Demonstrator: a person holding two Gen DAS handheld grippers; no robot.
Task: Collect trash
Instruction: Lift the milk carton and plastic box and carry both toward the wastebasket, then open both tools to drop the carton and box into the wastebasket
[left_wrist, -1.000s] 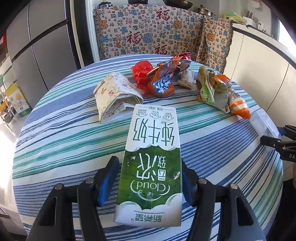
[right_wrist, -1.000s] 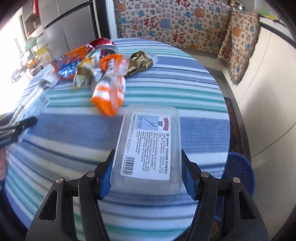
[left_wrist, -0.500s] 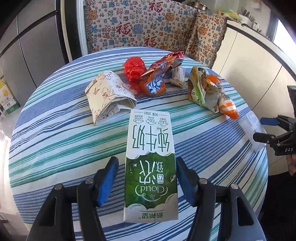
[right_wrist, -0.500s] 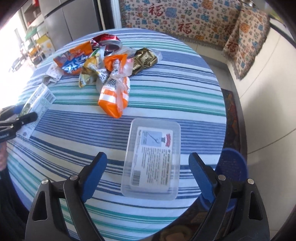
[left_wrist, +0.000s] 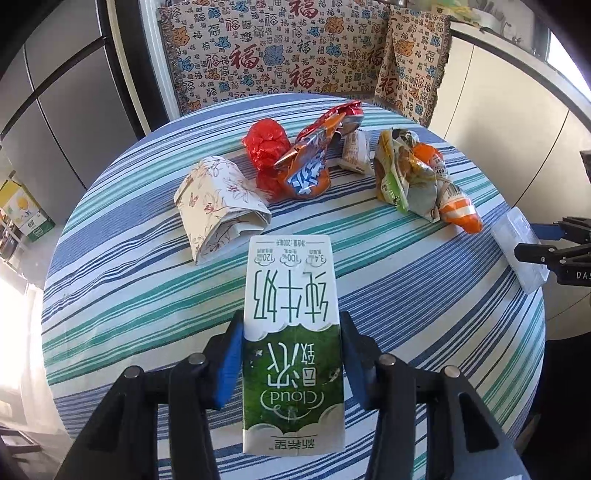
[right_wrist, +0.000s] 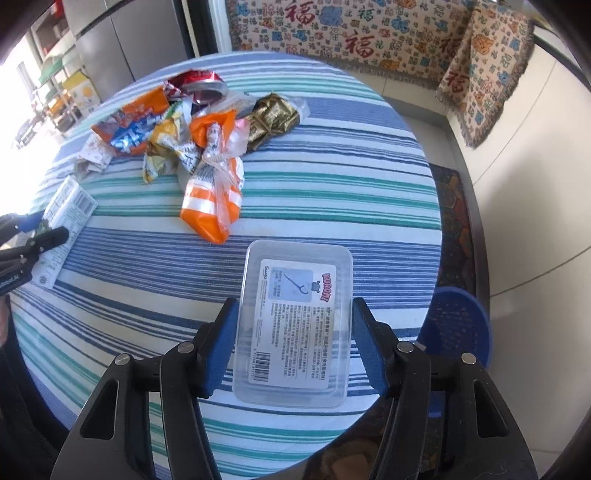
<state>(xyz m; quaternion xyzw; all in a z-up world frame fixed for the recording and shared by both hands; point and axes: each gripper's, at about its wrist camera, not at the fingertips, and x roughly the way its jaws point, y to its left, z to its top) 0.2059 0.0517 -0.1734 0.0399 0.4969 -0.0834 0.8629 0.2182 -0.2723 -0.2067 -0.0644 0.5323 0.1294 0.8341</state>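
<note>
Round table (left_wrist: 110, 280): milk carton (left_wrist: 291, 332) lies flat at the near edge, between the pads of the left gripper (left_wrist: 290, 362). Folded paper bag (left_wrist: 218, 203) just beyond the carton, to its left. Behind that, a crumpled wrapper (left_wrist: 267, 147) touching a chip bag (left_wrist: 310, 162); small packet (left_wrist: 356, 151) right of the chip bag. Further right, a wrapper pile (left_wrist: 410, 177). Plastic box (right_wrist: 293, 325) at the table's right edge, between the pads of the right gripper (right_wrist: 293, 343). Beyond the box lies a snack bag (right_wrist: 214, 195); a crushed can (right_wrist: 203, 86) at the far side. Basket (right_wrist: 458, 325) on the floor right of the table. Draped bench (left_wrist: 295, 55) behind the table.
</note>
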